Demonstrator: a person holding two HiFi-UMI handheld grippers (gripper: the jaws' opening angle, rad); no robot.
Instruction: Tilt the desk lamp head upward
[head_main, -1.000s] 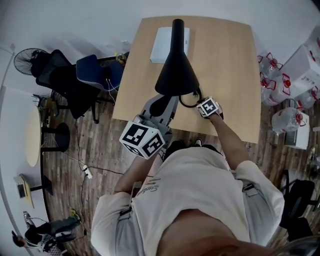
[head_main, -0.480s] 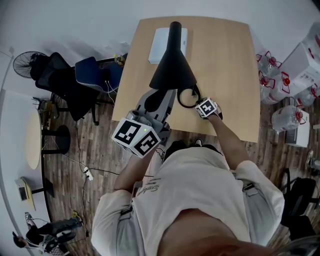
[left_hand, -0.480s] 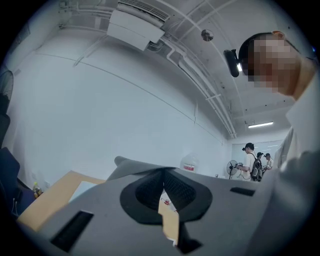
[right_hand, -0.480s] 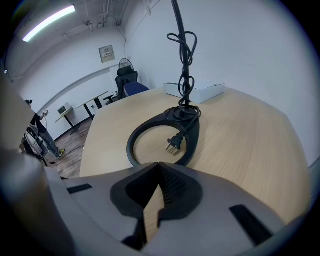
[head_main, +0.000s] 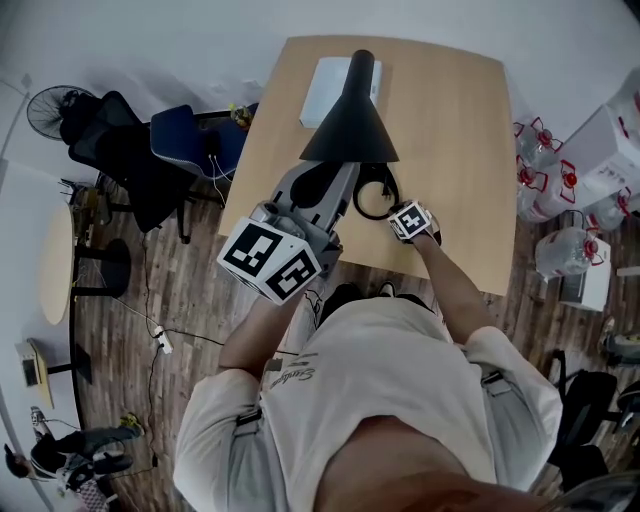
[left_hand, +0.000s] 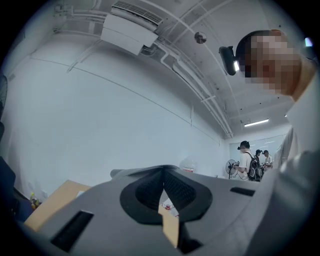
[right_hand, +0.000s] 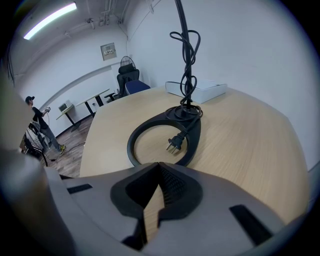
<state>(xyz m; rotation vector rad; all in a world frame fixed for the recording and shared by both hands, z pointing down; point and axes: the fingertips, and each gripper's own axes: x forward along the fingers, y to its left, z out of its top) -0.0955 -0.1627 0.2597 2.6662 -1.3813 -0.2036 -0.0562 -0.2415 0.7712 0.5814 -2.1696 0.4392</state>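
My left gripper (left_hand: 163, 172), pressed together, is just beside the lamp head (head_main: 350, 128). My right gripper (right_hand: 159, 167), also pressed together, is near the lamp base (right_hand: 130, 148).

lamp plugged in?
No, its plug lies loose on the table inside the ring base.

Black cone lamp head (head_main: 350, 125) sits just past the left gripper (left_hand: 162, 187); its ring base (right_hand: 194, 135), plug (right_hand: 173, 143) inside, lies before the right gripper (right_hand: 159, 175).
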